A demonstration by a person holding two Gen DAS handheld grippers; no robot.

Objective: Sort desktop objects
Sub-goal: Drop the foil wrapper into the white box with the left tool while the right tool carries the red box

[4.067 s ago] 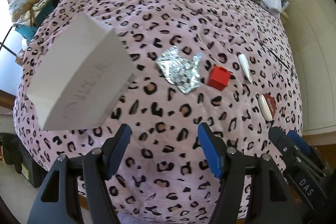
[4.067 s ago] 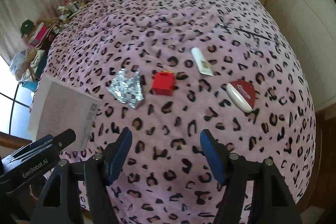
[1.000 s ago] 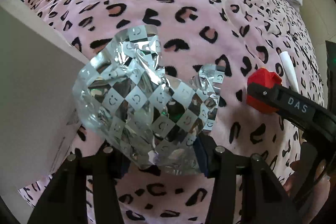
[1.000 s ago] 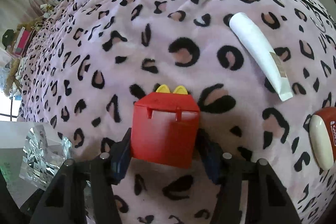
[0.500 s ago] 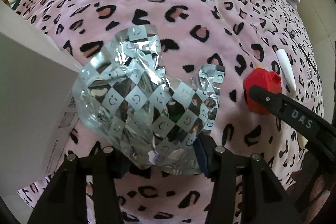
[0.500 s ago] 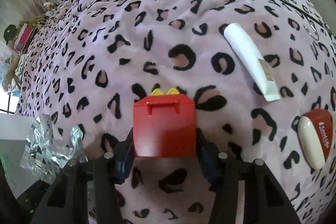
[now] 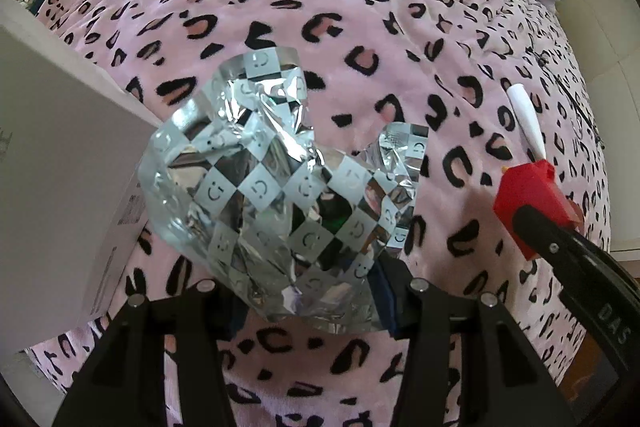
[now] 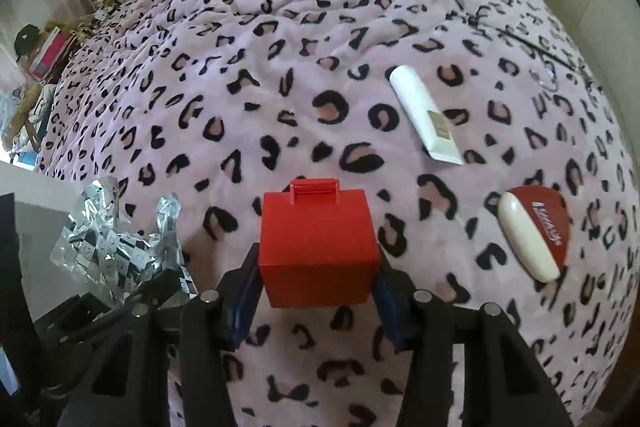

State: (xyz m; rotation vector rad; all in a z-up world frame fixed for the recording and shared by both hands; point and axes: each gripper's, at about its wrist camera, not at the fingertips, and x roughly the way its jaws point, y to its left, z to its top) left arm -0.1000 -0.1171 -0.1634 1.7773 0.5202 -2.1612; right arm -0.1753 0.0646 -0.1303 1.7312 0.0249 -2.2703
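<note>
A white box (image 7: 60,163) stands at the far left on the bed (image 7: 360,27), which wears a pink leopard-print blanket. Just to its right, the left gripper (image 7: 308,291) has its fingers (image 7: 386,301) clamped on a crumpled foil bag (image 7: 276,195) with a silver checker pattern — the bag is held above the blanket, its near edge pinched between the blue pads. From the right wrist view the same foil bag (image 8: 120,239) shows at the left, in front of the box.

Further right, the right gripper (image 8: 316,291) has its fingers (image 8: 386,303) closed on the sides of a small red box (image 8: 318,247) with a handle on top; the box appears lifted clear of the blanket. In the left wrist view that red box (image 7: 532,203) sits at the right edge, gripped by the black arm.

Beyond it, farther and to the right, a white tube (image 8: 426,115) lies flat on the blanket. Nearer and rightmost lies a red-and-white oval case (image 8: 534,231), also flat, well apart from the tube.
</note>
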